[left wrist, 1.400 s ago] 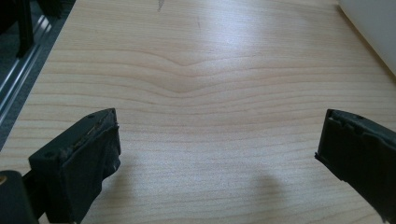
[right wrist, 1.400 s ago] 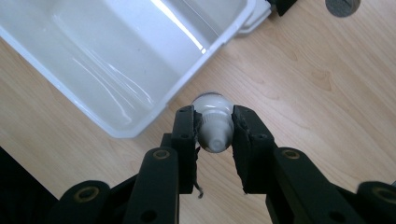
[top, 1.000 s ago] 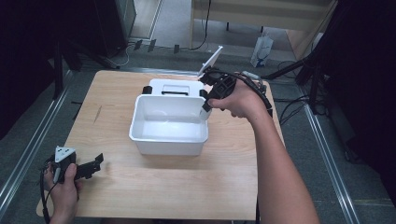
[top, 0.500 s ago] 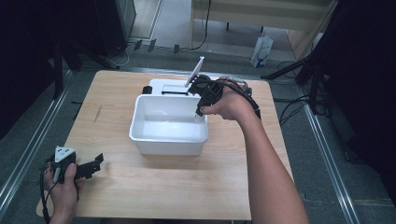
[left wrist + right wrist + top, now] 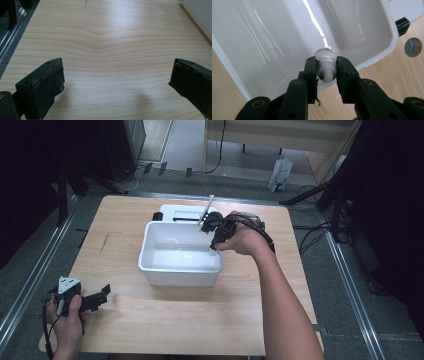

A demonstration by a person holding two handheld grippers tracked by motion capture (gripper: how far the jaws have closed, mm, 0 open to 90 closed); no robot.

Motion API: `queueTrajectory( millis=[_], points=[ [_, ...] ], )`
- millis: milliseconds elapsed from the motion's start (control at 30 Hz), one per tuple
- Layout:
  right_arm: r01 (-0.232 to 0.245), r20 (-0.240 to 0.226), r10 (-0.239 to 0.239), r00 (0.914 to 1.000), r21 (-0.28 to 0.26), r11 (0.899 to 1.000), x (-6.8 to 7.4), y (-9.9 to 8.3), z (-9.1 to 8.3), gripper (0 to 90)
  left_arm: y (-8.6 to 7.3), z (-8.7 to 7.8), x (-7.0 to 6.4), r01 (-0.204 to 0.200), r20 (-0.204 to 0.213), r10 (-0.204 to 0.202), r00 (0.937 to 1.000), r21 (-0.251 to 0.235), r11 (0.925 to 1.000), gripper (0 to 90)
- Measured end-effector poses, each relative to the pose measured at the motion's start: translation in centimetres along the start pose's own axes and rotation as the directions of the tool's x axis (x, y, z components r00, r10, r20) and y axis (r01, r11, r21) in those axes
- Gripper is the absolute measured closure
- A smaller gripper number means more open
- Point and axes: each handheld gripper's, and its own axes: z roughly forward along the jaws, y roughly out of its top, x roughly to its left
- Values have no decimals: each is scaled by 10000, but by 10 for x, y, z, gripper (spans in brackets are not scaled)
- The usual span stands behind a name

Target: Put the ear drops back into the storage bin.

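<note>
Over the white tub (image 5: pixel 274 37), the right gripper (image 5: pixel 326 72) pinches a small white bottle (image 5: pixel 325 65), ready to drop it in. Away from the tub, the left gripper (image 5: pixel 117 82) rests spread wide.

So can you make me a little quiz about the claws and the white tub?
1. True or false: the right claw is shut on a small white bottle.
2. The bottle hangs over: A) the white tub B) the floor C) a plate.
3. Fill in: the left claw, over the bare wooden table, is ____.

Key: 1 true; 2 A; 3 open.
</note>
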Motion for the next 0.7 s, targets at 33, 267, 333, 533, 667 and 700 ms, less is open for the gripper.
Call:
queueTrajectory(
  millis=[33,267,333,533,667,700],
  points=[
    [90,0,-90,10000,-39,10000,0,-1,2,719,0,0,0,7,4,-7,10000,-4,10000,2],
    [517,-141,-517,9986,-11,9987,5,-3,19,719,-1,0,-1,-12,-19,12,10000,-14,10000,2],
    [702,-174,-700,9974,84,9975,6,-2,24,719,0,0,-1,-18,-23,18,10000,-4,10000,2],
    [1183,-155,-1177,9929,411,9921,9,-1,41,719,-1,0,-1,-4,-39,4,10000,4,10000,2],
    [1165,-222,-1155,9931,488,9920,9,0,50,719,-1,0,-1,-26,-36,26,10000,7,10000,2],
    [1165,-222,-1155,9931,488,9920,9,0,50,719,-1,0,-1,-26,-36,26,10000,7,10000,2]
  ],
)
